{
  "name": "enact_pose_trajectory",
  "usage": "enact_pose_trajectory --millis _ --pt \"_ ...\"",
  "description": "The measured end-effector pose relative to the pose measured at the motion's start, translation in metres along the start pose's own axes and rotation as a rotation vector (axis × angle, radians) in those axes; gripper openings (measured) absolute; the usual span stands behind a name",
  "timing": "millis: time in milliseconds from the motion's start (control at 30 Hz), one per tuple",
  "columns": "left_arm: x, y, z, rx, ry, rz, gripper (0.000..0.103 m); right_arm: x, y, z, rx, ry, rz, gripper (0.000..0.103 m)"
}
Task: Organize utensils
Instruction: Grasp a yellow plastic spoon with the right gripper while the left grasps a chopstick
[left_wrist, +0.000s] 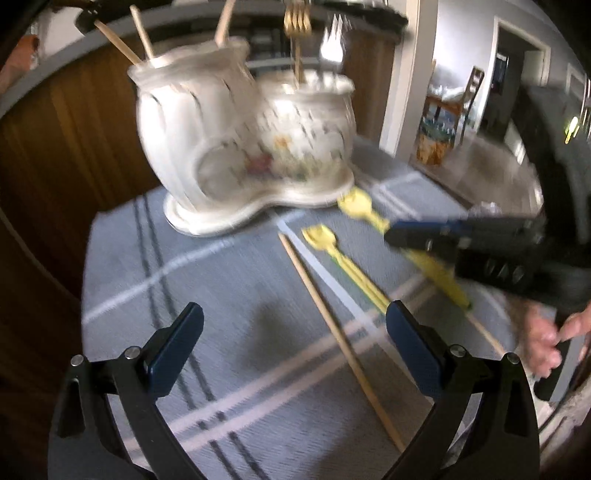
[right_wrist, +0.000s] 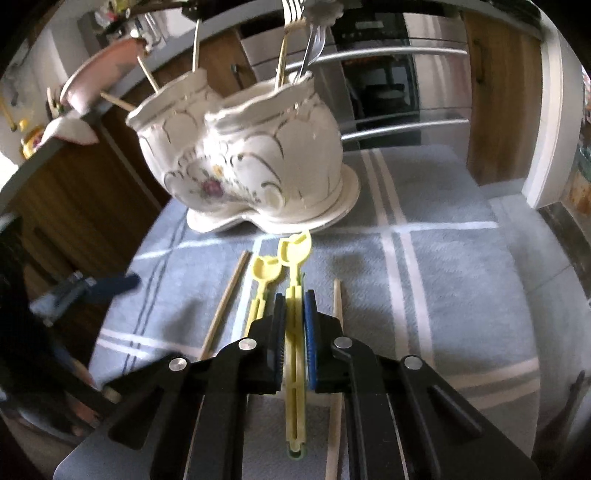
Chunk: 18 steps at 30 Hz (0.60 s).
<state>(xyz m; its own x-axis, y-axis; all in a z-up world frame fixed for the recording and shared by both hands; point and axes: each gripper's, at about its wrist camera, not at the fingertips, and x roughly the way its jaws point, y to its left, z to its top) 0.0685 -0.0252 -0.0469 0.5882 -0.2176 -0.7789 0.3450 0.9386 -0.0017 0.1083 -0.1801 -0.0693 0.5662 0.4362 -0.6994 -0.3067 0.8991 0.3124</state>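
The right tongs (right_wrist: 294, 332) are pinching a yellow spoon's (right_wrist: 295, 295) handle, its long axis pointing toward the ceramic holder (right_wrist: 258, 158). The left tongs (left_wrist: 291, 343) are hanging spread, nearest a wooden chopstick (left_wrist: 332, 332) on the surface (right_wrist: 461, 277).

Right gripper (right_wrist: 294, 332) pointed steeply downward, jaws nearly closed, pads pressing both sides of yellow utensil handle (right_wrist: 295, 354). Person's hand (left_wrist: 550, 339) wrapped round right gripper's grip, fingers curled. Left gripper (left_wrist: 295, 343) angled down over bench (left_wrist: 155, 280), jaws spread wide, nothing between pads, clear of everything. Both grippers side by side, left one blurred in right wrist view.
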Motion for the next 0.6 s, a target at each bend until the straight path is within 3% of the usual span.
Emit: enact_pose_trajectory --millis 167,300,600 --pt "0.012 -0.012 -0.004 0.028 0.051 -0.005 0.082 -0.005 0.001 0.001 -0.011 -0.018 0.002 0.011" --pt "0.016 -0.017 -0.008 0.057 0.073 -0.007 0.053 -0.007 0.001 0.001 -0.010 -0.025 0.000 0.011" --pt "0.015 -0.019 -0.007 0.102 0.074 -0.034 0.011 -0.007 0.002 0.000 -0.006 -0.027 0.009 0.011"
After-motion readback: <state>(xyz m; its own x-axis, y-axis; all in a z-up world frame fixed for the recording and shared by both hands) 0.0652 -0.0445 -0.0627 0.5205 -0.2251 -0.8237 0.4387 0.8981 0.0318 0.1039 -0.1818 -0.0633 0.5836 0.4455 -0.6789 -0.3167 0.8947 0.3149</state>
